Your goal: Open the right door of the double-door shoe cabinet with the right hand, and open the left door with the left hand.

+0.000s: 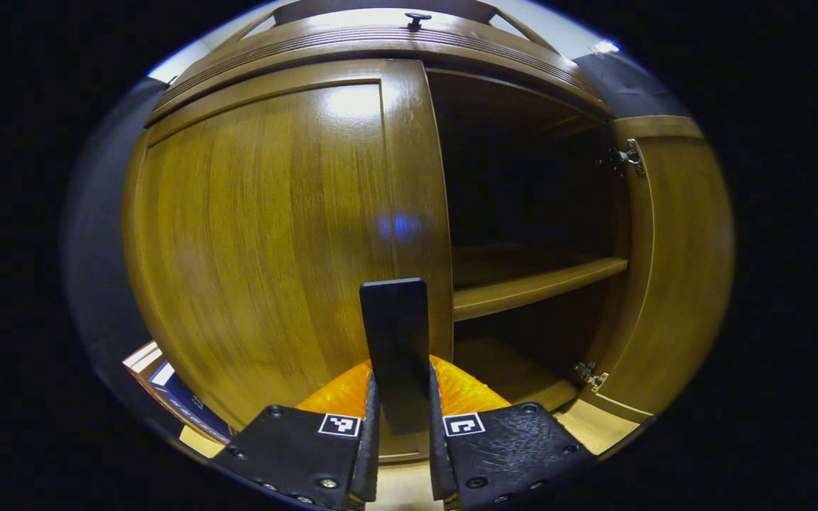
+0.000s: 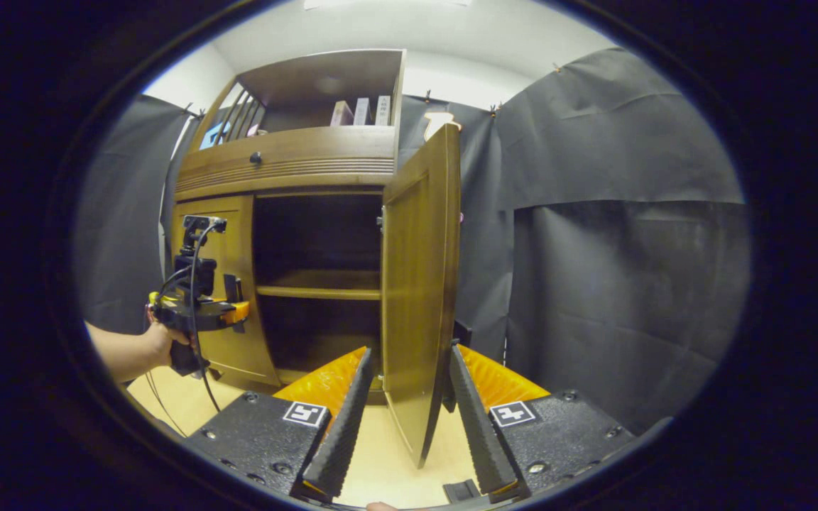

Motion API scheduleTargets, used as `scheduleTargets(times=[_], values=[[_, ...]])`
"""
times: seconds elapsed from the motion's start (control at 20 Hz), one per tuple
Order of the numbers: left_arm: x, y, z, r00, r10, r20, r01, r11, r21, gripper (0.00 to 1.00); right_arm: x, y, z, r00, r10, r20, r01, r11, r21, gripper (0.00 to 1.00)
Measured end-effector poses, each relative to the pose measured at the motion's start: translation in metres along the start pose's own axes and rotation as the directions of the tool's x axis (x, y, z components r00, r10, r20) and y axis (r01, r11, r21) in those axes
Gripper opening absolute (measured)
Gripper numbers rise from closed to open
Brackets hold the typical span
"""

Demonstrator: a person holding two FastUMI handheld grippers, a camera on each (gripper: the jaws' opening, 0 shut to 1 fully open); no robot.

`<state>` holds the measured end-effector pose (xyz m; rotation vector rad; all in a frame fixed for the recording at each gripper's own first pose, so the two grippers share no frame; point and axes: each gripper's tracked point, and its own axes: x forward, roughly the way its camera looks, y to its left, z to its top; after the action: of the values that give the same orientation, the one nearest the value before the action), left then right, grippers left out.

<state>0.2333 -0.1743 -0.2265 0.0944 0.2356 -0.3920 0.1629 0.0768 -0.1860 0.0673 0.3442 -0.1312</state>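
gripping the left door (image 1: 267, 241) handle (image 1: 395, 348) — left tongs (image 1: 403, 454); right tongs (image 2: 409, 433) wide, astride the open right door (image 2: 420, 298).

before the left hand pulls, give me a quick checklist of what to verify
1. Right door swung open: ok, it stands wide with the shelf exposed.
2. Left door needing opening: ok, it sits shut against the cabinet frame.
3. Left tool shut on the left door's handle: ok, both fingers press the dark handle in the left gripper view.
4. Right tool released: ok, the jaws are spread on either side of the right door's edge, not pressing it.
5. Swing path for the left door: cannot tell, the floor left of it is mostly out of sight.
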Motion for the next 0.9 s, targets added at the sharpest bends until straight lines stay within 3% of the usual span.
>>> scheduleTargets(times=[0.05, 0.1, 0.15, 0.2, 0.35, 0.4, 0.9], values=[[0.001, 0.002, -0.001, 1.000, -0.001, 0.002, 0.001, 1.000, 0.000, 0.28, -0.001, 0.001, 0.001, 1.000, 0.003, -0.001, -0.003, 1.000, -0.001, 0.70], [0.002, 0.002, -0.001, 1.000, -0.004, 0.002, 0.004, 1.000, -0.001, 0.36, -0.001, 0.000, 0.000, 1.000, 0.005, -0.001, -0.005, 1.000, -0.003, 0.70], [0.002, 0.002, -0.002, 1.000, -0.009, 0.003, 0.009, 1.000, -0.001, 0.36, 0.000, 0.001, -0.001, 1.000, 0.010, -0.001, -0.010, 1.000, -0.003, 0.70], [0.001, 0.002, -0.002, 1.000, -0.013, 0.002, 0.013, 1.000, -0.004, 0.28, -0.001, 0.001, -0.001, 1.000, 0.010, -0.002, -0.010, 1.000, -0.003, 0.70], [-0.001, 0.001, -0.001, 1.000, -0.001, 0.003, 0.001, 1.000, -0.015, 0.28, -0.001, 0.001, -0.002, 1.000, 0.017, -0.006, -0.017, 1.000, -0.007, 0.70], [-0.002, 0.000, -0.001, 1.000, 0.002, 0.005, -0.002, 1.000, -0.017, 0.19, -0.002, 0.001, -0.001, 1.000, 0.020, -0.006, -0.020, 1.000, -0.009, 0.70], [-0.025, 0.003, -0.008, 1.000, 0.012, -0.002, -0.012, 0.999, -0.046, 0.19, -0.003, 0.001, -0.003, 1.000, 0.030, -0.008, -0.030, 0.999, -0.010, 0.70]])
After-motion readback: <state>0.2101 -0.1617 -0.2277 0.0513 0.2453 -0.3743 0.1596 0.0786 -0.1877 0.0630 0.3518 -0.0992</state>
